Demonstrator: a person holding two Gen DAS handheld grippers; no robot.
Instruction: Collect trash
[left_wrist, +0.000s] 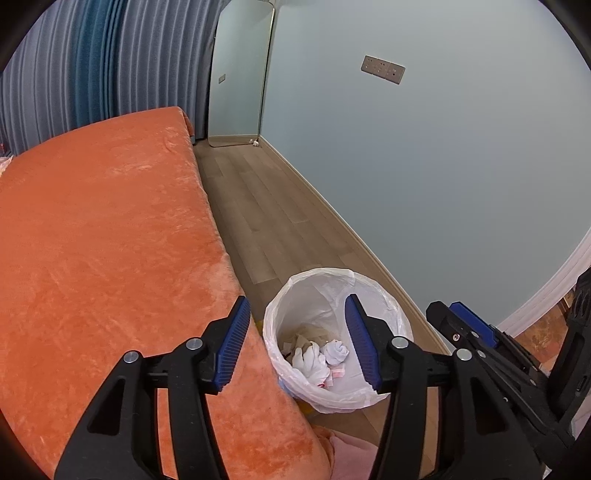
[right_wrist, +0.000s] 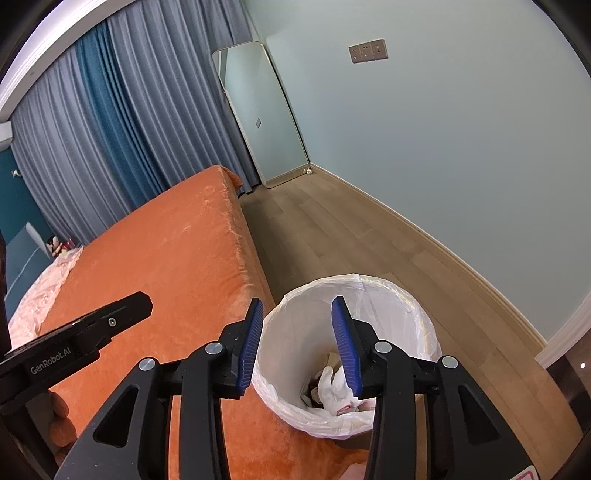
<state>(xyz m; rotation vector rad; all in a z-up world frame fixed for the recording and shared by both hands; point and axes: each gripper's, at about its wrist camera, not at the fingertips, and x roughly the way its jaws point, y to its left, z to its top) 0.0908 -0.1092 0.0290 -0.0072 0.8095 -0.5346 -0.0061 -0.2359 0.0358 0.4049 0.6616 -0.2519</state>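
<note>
Both black grippers, left (left_wrist: 297, 341) and right (right_wrist: 297, 345), hang above white-lined round bin (left_wrist: 384, 291), jaws apart, empty. Crumpled white tissues (left_wrist: 319, 356) lie inside; no trash visible outside it.

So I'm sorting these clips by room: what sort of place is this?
Most likely a bedroom: a bed under an orange blanket, a standing mirror in the corner, floor-length curtains, and a lined waste bin beside the bed.
</note>
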